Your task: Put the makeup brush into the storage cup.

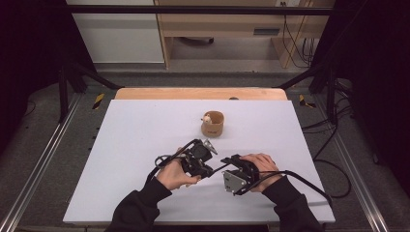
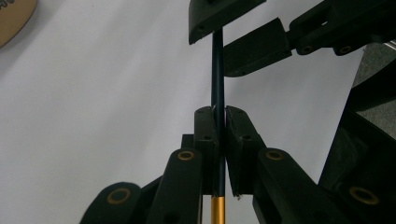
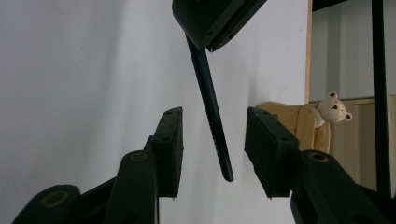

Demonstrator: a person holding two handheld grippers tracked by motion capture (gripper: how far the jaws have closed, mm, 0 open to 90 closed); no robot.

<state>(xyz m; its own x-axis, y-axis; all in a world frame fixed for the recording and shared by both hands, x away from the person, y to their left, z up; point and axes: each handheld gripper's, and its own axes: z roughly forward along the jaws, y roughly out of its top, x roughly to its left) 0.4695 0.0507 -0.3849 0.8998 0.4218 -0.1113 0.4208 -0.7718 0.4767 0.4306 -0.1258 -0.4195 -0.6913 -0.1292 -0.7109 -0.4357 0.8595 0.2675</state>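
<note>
We saw a person's two hands near the front edge of the white surface [image 1: 145, 130], each one holding a black gripper. The left gripper [image 1: 207, 170] and the right gripper [image 1: 228, 161] were very close, with their tips pointing at each other.

The left gripper [image 2: 220, 116] was squeezed tight on a thin dark pencil [image 2: 217, 74]. In the left gripper view, its two jaws pressed on the pencil from both sides, and a gold part of the pencil showed low down behind them. The pencil stuck out past the jaws and went up between the open jaws of the right gripper [image 2: 224, 39], which came in from the top.

In the right gripper view, the right gripper [image 3: 212, 140] had its jaws wide apart. The pencil [image 3: 212, 121] hung down between them, tilted a little, with its end near the middle of the gap. It did not touch either jaw (there was white surface showing on both sides of it). The top of the pencil was held by the left gripper [image 3: 210, 21].

Farther back on the surface stood a small tan cup [image 1: 213, 123]. A little bear [image 3: 332, 107] sat at its rim. The cup was well apart from both grippers.

Each gripper had a black cable [image 1: 309, 182] trailing off it. The person wore dark sleeves [image 1: 138, 208].
</note>
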